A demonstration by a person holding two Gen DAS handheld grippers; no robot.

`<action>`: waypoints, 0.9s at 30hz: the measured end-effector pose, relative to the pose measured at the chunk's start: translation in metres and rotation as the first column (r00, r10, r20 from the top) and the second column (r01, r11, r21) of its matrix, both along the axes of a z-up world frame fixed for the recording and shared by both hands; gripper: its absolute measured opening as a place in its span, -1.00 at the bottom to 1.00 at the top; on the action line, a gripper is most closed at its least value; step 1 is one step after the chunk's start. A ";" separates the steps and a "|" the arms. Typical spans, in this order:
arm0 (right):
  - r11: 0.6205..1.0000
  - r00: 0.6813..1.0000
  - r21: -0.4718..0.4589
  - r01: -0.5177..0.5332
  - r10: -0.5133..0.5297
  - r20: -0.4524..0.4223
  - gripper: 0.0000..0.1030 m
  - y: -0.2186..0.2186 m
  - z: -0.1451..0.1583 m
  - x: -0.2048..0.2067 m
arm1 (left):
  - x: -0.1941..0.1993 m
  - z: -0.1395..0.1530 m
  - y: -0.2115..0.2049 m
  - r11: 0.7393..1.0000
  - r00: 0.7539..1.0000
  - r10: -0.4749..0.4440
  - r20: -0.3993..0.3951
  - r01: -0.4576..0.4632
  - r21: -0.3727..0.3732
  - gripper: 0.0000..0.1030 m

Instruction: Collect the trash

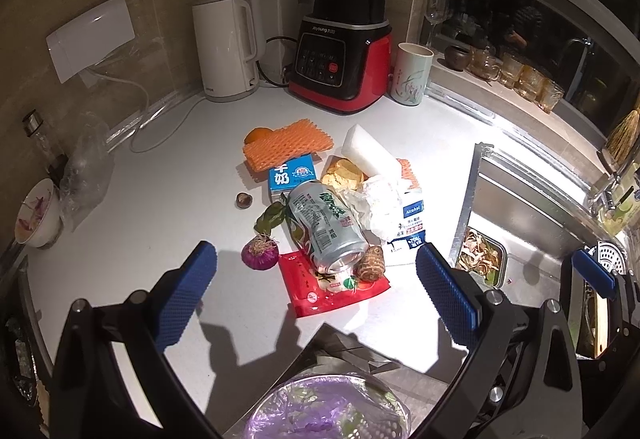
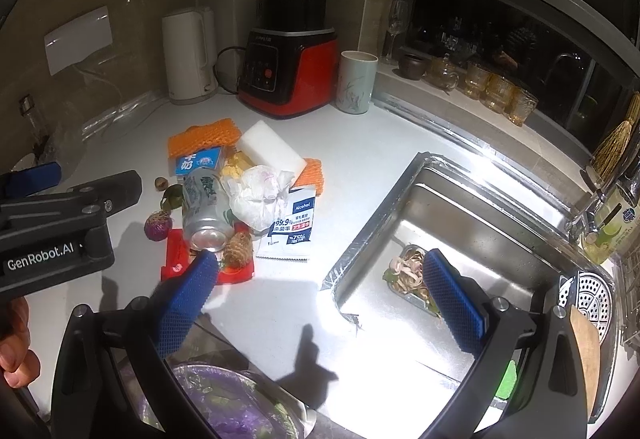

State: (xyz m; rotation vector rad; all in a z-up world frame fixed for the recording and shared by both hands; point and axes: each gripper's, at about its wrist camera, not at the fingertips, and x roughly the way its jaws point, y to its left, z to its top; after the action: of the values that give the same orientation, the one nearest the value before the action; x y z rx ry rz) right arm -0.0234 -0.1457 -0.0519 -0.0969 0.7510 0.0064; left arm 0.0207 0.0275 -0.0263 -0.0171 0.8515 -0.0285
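Note:
A pile of trash lies mid-counter: a silver drink can on its side, a red wrapper, a crumpled tissue, an alcohol wipe packet, a blue milk carton, orange foam netting, a white foam block and a purple onion piece. My left gripper is open and empty, just short of the can. My right gripper is open and empty over the counter's edge by the sink; the can lies beyond its left finger.
A white kettle, a red blender and a cup stand at the back. The steel sink at the right holds a container of scraps. A bowl lined with a purple bag sits below the grippers.

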 end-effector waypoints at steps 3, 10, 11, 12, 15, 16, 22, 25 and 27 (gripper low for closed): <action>1.000 1.000 0.016 -0.014 0.014 -0.004 0.97 0.000 -0.003 0.004 | 0.003 -0.003 0.005 1.000 1.000 -0.008 0.003 0.008 -0.002 0.85; 0.999 0.999 0.036 -0.018 0.019 -0.036 0.96 -0.002 -0.027 0.024 | 0.011 -0.022 0.030 0.998 0.998 -0.060 0.018 0.060 0.012 0.85; 0.999 0.999 0.049 -0.016 0.018 -0.043 0.96 -0.003 -0.031 0.028 | 0.014 -0.026 0.035 0.998 0.998 -0.066 0.013 0.066 0.009 0.85; 0.998 0.999 0.063 -0.013 0.016 -0.049 0.96 -0.004 -0.035 0.032 | 0.017 -0.030 0.041 0.997 0.997 -0.076 0.006 0.076 0.000 0.85; 0.992 0.996 0.122 -0.021 0.031 -0.078 0.96 -0.007 -0.048 0.047 | 0.026 -0.044 0.054 0.995 0.995 -0.100 -0.006 0.100 0.000 0.85; 0.989 0.996 0.143 -0.027 0.039 -0.082 0.96 -0.007 -0.053 0.052 | 0.030 -0.048 0.059 0.994 0.994 -0.107 -0.009 0.107 0.000 0.85; 0.981 0.991 0.184 -0.059 0.080 -0.107 0.96 0.006 -0.080 0.098 | 0.052 -0.070 0.079 0.981 0.982 -0.181 -0.050 0.177 -0.078 0.85; 0.976 0.987 0.207 -0.075 0.102 -0.122 0.94 0.016 -0.089 0.125 | 0.060 -0.079 0.080 0.975 0.975 -0.211 -0.069 0.205 -0.086 0.85; 0.971 0.984 0.224 -0.082 0.114 -0.135 0.87 0.022 -0.094 0.141 | 0.063 -0.084 0.078 0.969 0.969 -0.235 -0.078 0.228 -0.089 0.85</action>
State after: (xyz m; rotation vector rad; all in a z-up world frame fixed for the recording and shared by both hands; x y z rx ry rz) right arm 0.1177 -0.1236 -0.1457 0.0770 0.8882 0.1919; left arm 0.0841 0.1059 -0.1105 0.0069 0.9365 -0.2837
